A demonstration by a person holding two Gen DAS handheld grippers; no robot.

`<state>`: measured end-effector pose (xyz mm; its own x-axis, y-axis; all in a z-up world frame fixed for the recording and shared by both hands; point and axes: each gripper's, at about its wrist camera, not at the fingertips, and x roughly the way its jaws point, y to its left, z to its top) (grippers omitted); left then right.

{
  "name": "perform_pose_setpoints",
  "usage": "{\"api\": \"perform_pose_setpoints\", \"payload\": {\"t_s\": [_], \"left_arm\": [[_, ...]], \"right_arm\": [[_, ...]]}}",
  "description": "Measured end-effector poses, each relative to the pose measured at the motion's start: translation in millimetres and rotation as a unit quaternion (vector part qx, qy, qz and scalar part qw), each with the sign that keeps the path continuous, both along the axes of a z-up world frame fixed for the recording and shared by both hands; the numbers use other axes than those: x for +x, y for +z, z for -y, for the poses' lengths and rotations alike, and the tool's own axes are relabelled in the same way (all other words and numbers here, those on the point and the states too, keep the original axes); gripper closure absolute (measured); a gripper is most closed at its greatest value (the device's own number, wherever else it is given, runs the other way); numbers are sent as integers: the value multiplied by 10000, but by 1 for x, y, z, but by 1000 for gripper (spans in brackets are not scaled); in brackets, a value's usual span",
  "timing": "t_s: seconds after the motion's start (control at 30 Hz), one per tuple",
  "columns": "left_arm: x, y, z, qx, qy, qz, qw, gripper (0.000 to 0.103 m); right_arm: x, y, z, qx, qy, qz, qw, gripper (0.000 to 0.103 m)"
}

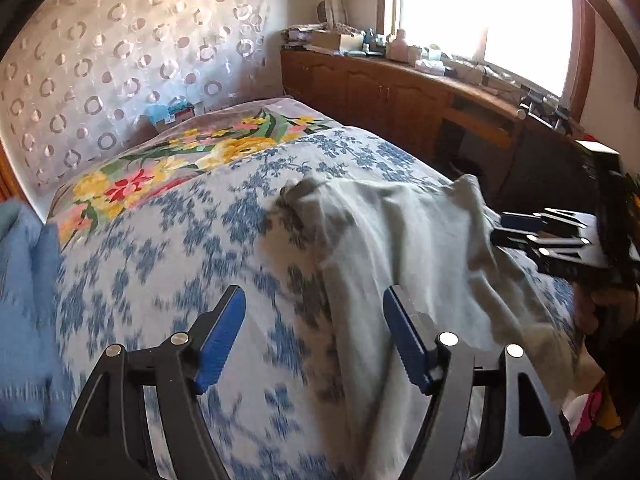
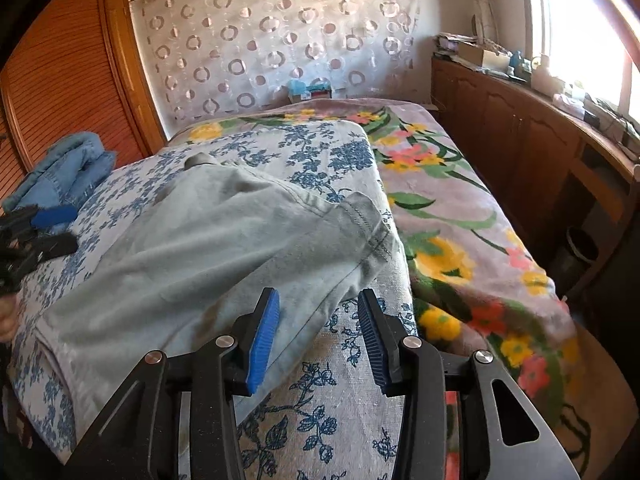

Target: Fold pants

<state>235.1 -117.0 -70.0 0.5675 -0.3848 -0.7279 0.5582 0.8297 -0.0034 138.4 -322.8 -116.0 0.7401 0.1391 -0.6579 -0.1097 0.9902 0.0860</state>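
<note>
Pale grey-green pants [image 1: 404,240] lie spread on the blue-flowered bed cover [image 1: 168,264], with a hemmed leg end folded over in the right wrist view [image 2: 224,240]. My left gripper [image 1: 314,300] is open and empty, hovering over the pants' left edge. My right gripper [image 2: 318,300] is open and empty above the pants' near edge. The right gripper also shows at the right of the left wrist view [image 1: 524,228]; the left gripper also shows at the left edge of the right wrist view [image 2: 56,228].
A folded pile of blue denim [image 2: 60,164] sits at the bed's left side. A floral blanket [image 2: 460,216] covers the bed's far side. A wooden cabinet [image 1: 400,92] with clutter runs under the window. A wooden wardrobe [image 2: 68,68] stands at the left.
</note>
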Motion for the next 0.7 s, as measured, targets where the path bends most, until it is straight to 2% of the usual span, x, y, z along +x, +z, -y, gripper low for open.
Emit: {"api": "perform_pose_setpoints", "payload": {"t_s": [0.07,0.27,0.63,0.7], "left_arm": [[14,-2,7,25,-54,-92,9999,32],[56,-14,33,90,-287,-369,9989,48],[104,-31,62,33,-309,-756,9967,50],[105,-33,64,8,-324,-750,9967,69]], "right_arm": [[-1,0,1,-6,-55,-5,10000,61],[6,8,4,9,-83,-51,10000,61],[28,10,12,-115,-164,-147,9997,61],[31,9,12,-126,-189,-176,9996,61]]}}
